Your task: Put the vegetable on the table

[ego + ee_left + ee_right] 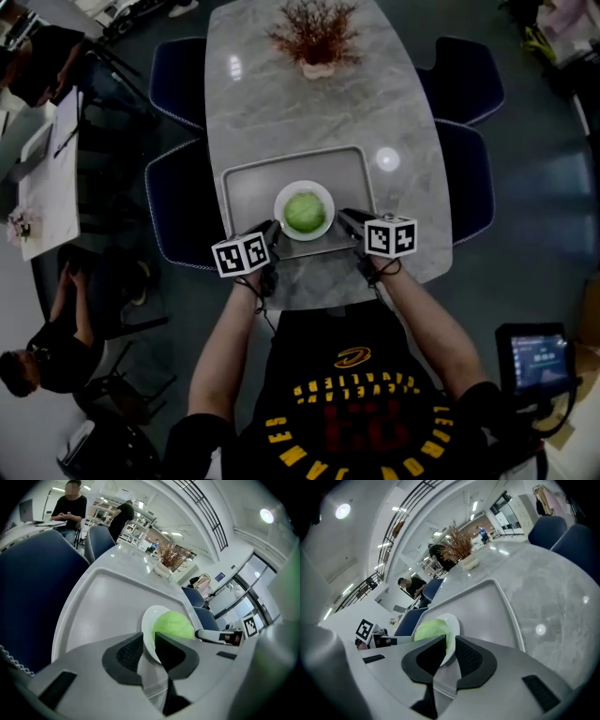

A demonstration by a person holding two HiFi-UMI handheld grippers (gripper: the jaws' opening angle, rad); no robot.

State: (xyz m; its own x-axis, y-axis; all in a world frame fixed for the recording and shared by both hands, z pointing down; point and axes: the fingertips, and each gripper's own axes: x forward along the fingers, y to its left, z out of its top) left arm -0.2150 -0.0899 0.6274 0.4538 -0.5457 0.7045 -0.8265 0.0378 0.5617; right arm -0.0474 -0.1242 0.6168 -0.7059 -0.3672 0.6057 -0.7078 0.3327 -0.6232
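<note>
A green cabbage [304,212] lies on a white plate [282,200] at the near edge of a grey tray [251,184] on the marble table [281,103]. My left gripper [274,231] is at the plate's left side and my right gripper [346,219] at its right side. In the left gripper view the plate [148,620] has its rim caught in the narrow gap of the gripper [149,645], with the cabbage [174,625] just beyond. The right gripper view shows the same: the gripper [449,648] is shut on the plate [453,622] beside the cabbage [431,630].
A potted dried plant [317,37] stands at the table's far end. Dark blue chairs [178,77] [471,77] line both long sides. People sit at a desk [52,169] to the left. A small screen [534,361] is at the lower right.
</note>
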